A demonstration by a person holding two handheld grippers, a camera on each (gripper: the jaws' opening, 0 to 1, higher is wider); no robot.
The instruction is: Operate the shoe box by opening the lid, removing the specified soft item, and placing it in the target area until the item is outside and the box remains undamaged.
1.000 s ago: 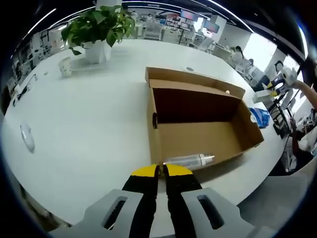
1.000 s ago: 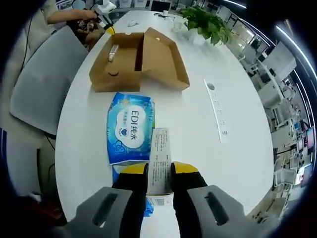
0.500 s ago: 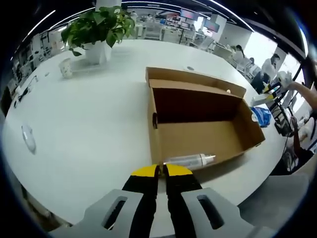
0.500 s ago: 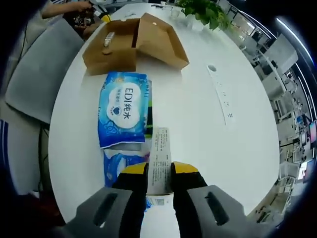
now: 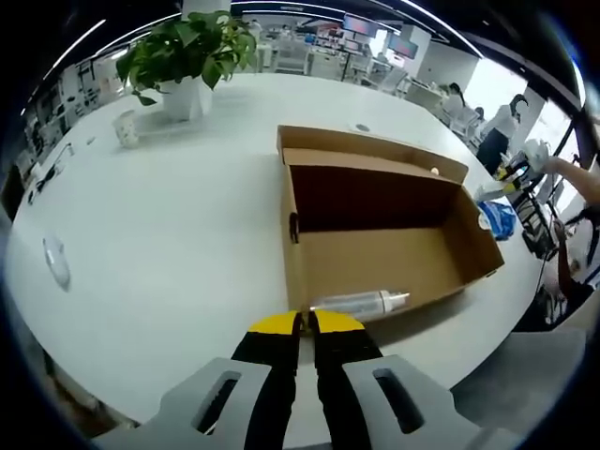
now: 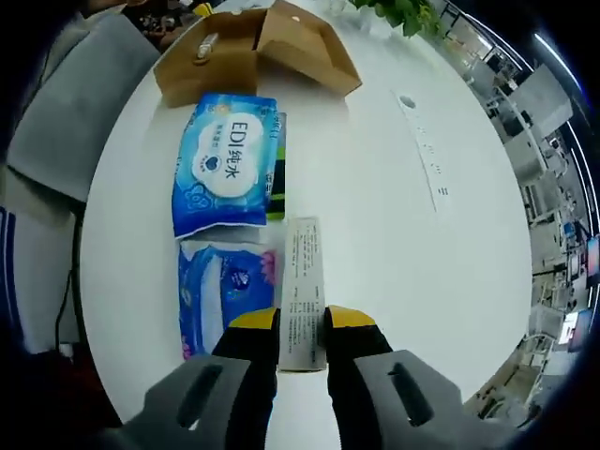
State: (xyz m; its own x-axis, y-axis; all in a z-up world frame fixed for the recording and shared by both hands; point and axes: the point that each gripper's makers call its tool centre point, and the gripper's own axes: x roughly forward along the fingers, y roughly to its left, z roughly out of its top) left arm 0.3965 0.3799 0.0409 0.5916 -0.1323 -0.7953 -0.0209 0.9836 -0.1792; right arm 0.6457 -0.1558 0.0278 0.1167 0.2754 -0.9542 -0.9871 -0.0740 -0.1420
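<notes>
Your left gripper (image 5: 302,323) hangs over the near edge of the white table (image 5: 169,234) with its yellow-tipped jaws pressed together and nothing between them. Straight ahead of it sits the open cardboard shoe box (image 5: 380,234), lid folded back on the far side. Inside, against the near wall, lies a clear bottle (image 5: 361,302) on its side, just past your jaw tips. Beyond the box stand a potted plant (image 5: 187,52) and a small cup (image 5: 124,127), both well apart from it. A flat pale disc (image 5: 54,261) lies on the table far to the left. At the right edge a person's hand (image 5: 562,169) reaches in with the other gripper, and a blue pack (image 5: 497,217) shows just beside the box's right end.

Your right gripper (image 6: 302,323) is clamped on a narrow white strip of packaging (image 6: 305,291) printed with small text too fine to read. It stands out of the box, over the table (image 6: 394,216). To its left lies a blue wipes pack (image 6: 225,295) with a pink flower print, touching the strip's side. Beyond that lies a larger blue pack (image 6: 230,159) whose white label reads "EDI" followed by Chinese characters. Farther on sits the shoe box (image 6: 258,47), open. A long ruler-like strip (image 6: 424,150) lies on the table to the right, well clear of the packs.
</notes>
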